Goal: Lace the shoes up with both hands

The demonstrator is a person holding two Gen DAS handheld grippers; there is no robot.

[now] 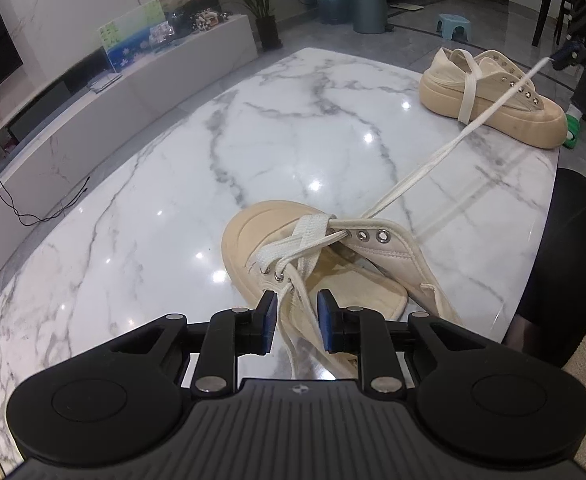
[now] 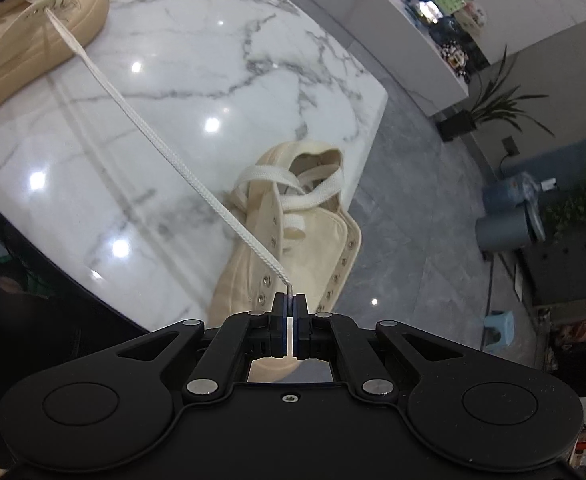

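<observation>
Near shoe's heel cut off.

Two shoes are counted on one bench, and two grippers. One lace is stretched between the shoes; another is draped over the far shoe. One stool, one bin

Glossy marble table, canvas shoe with metal eyelets, woven lace.
</observation>
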